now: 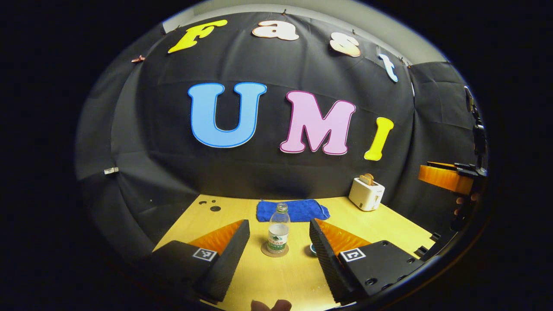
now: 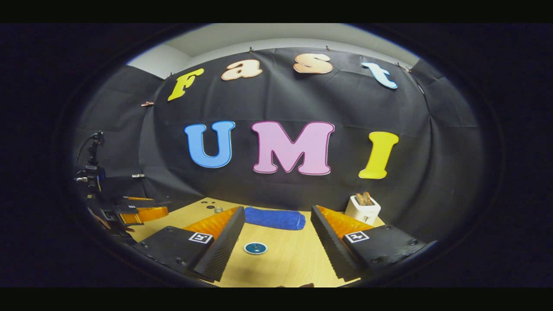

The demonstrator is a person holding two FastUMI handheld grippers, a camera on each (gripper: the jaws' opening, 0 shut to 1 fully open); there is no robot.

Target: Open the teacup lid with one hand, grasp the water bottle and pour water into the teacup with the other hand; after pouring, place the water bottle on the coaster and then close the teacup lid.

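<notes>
We see the water bottle (image 1: 278, 232) standing upright on its round coaster (image 1: 274, 251) mid-tabletop (image 1: 281, 280), framed by our left gripper (image 1: 279, 235), fingers spread wide and holding nothing, so it looks lined up for a grasp. The teacup (image 2: 255, 248), dark lid on, sits between the parted, empty fingers of our right gripper (image 2: 278, 239), likely set for the lid. Behind lie a blue towel (image 1: 292, 210) and a toaster (image 1: 366, 194), well apart, nothing blocking us.
</notes>
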